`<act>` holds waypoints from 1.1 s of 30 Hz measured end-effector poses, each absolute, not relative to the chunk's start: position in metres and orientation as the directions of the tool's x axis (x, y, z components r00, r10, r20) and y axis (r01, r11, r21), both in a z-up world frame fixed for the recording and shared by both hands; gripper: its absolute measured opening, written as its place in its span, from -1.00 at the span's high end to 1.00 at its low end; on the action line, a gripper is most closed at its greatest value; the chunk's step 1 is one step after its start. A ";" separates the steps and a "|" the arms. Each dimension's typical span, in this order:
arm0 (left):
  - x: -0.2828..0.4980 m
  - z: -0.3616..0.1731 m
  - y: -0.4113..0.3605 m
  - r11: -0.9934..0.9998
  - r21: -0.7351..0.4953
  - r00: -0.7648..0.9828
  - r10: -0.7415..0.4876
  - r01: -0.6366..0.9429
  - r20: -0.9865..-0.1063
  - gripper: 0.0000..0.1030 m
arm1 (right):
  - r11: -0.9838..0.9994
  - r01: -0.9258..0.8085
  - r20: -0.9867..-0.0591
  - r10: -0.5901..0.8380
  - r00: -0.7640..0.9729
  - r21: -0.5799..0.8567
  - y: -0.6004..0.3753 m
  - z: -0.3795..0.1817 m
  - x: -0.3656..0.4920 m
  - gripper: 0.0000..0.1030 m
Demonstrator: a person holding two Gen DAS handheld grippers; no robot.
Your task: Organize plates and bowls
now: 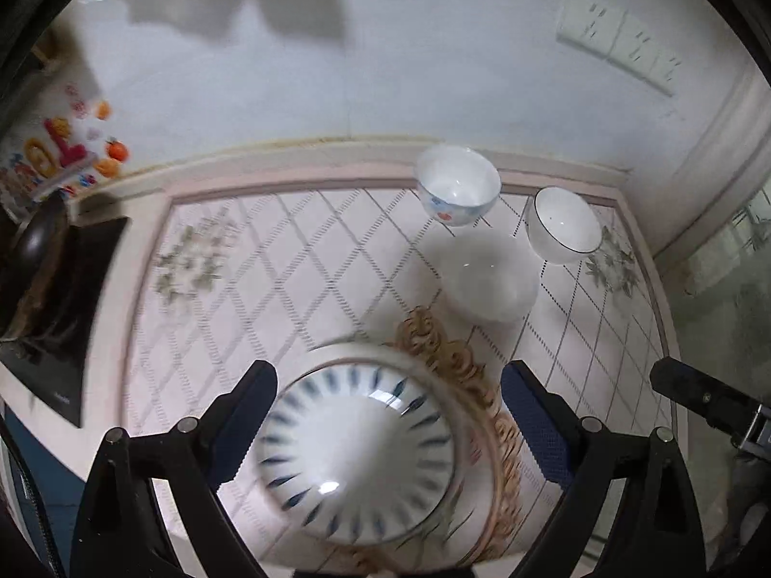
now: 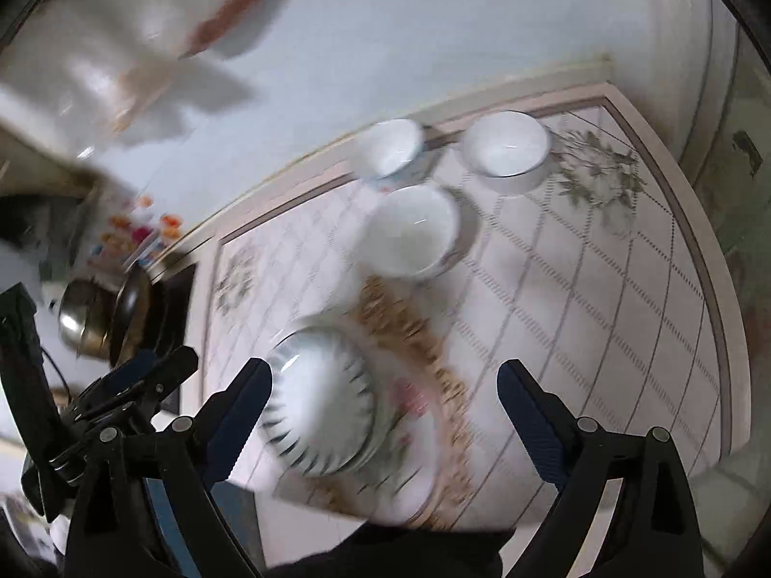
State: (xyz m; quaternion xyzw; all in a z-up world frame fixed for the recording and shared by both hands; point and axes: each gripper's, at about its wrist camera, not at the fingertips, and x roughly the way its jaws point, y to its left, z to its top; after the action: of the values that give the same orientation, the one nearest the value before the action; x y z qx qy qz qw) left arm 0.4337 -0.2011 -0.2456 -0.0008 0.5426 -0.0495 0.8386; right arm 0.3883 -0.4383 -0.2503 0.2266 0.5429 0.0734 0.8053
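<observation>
Over the patterned table (image 1: 299,260), left gripper (image 1: 388,387) and right gripper (image 2: 385,385) both spread wide and empty, above the blue-striped bowl (image 1: 356,453) on its plate (image 2: 424,477), three white bowls (image 1: 491,279) behind.
</observation>
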 end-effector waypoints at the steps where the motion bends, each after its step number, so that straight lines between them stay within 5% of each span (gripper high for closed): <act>1: 0.447 -0.257 -0.208 0.995 -0.066 0.379 -0.092 0.080 -0.921 -0.85 | 0.880 0.132 -0.838 0.375 0.397 0.456 -0.447 -0.259 0.400 -0.88; 13: 0.555 -0.342 -0.252 0.985 -0.160 0.193 -0.170 0.067 -0.966 -0.61 | 0.845 0.190 -0.855 0.447 0.265 0.500 -0.467 -0.368 0.513 -0.76; 16: 0.569 -0.356 -0.256 0.981 -0.184 0.150 -0.192 0.066 -0.970 -0.36 | 0.829 0.210 -0.849 0.469 0.244 0.519 -0.465 -0.384 0.529 -0.58; 19: 0.580 -0.372 -0.260 0.979 -0.193 0.109 -0.200 0.067 -0.974 0.16 | 0.810 0.222 -0.837 0.499 0.224 0.543 -0.462 -0.398 0.544 -0.29; 21: 0.584 -0.382 -0.264 0.980 -0.182 0.090 -0.189 0.083 -0.978 0.48 | 0.802 0.225 -0.831 0.512 0.216 0.553 -0.459 -0.406 0.552 0.09; 24: 0.583 -0.385 -0.267 0.983 -0.153 0.106 -0.164 0.100 -0.981 0.57 | 0.814 0.221 -0.841 0.499 0.207 0.537 -0.454 -0.411 0.558 0.49; 33: 0.570 -0.378 -0.272 0.981 -0.151 0.123 -0.166 0.124 -0.978 0.58 | 0.845 0.200 -0.865 0.460 0.200 0.496 -0.449 -0.403 0.555 0.57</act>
State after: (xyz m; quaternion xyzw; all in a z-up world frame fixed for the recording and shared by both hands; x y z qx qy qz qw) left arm 0.5700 -0.2722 -0.3780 -0.0160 0.6549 -0.0969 0.7493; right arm 0.5549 -0.4492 -0.4034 0.2635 0.6262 0.0895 0.7283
